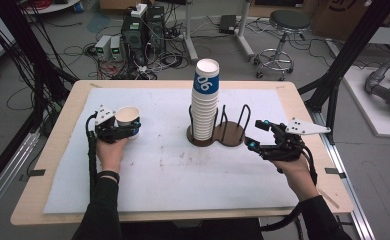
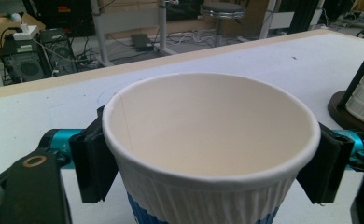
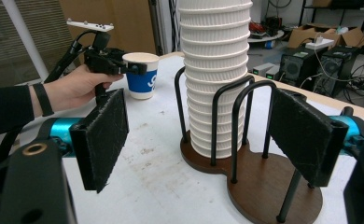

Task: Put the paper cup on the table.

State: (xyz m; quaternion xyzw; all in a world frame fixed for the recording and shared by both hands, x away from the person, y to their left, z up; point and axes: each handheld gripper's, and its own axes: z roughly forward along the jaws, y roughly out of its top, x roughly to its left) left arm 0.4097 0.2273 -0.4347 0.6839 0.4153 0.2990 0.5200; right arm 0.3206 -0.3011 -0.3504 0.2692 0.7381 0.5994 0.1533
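Note:
A white paper cup [image 1: 127,116] with a blue band stands on the white mat at the left, also seen in the right gripper view as the cup [image 3: 142,77]. My left gripper [image 1: 128,125] straddles it just under the rim. In the left gripper view the cup [image 2: 208,140] sits between the two black pads [image 2: 94,163], which lie close beside its wall without squeezing it. My right gripper [image 1: 256,134] hovers open and empty at the right of the wooden cup holder [image 1: 230,135]. A tall stack of cups [image 1: 205,105] stands in the holder's left slot.
In the right gripper view the stack [image 3: 215,70] and the holder's black wire loops [image 3: 245,116] rise just ahead of my open jaws; the holder's right slot [image 3: 269,186] holds nothing. The white mat [image 1: 173,170] covers the wooden table. Stool, computers and cables stand beyond the far edge.

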